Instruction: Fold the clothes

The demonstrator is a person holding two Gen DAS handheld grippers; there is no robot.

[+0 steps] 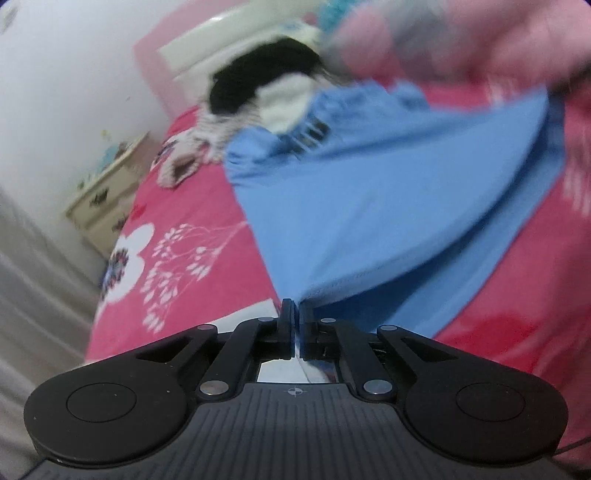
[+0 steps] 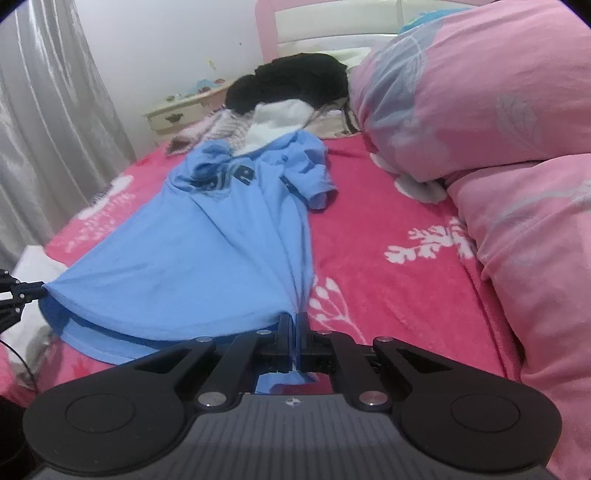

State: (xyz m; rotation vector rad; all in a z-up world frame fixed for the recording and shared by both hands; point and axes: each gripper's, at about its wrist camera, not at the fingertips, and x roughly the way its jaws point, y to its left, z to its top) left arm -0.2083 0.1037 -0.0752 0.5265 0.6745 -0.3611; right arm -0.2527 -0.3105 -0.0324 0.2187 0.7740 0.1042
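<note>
Pinched in both sets of fingers: blue T-shirt (image 2: 221, 236) hem, right gripper (image 2: 294, 325) and left gripper (image 1: 295, 314) each clamped on a corner, body trailing over pink bed (image 2: 388, 229). Best kept taut, level, clear of clothes pile (image 2: 291, 81).

Light: soft, even indoor light, moderately bright; source not visible.
Shadows: faint; a darker band under the lifted hem of the blue shirt (image 2: 207, 236).
Glare: small bright patch on the shiny plate behind the gripper (image 2: 294, 321) fingers.
Blur, left wrist view: strong motion smear over the clothes pile (image 1: 258, 85) and quilt (image 1: 461, 33); gripper body sharp.
Blur, right wrist view: mostly crisp, mildly soft far back.
Distortion: fisheye bending; curtain (image 2: 48, 122) curves; corners vignetted dark.
</note>
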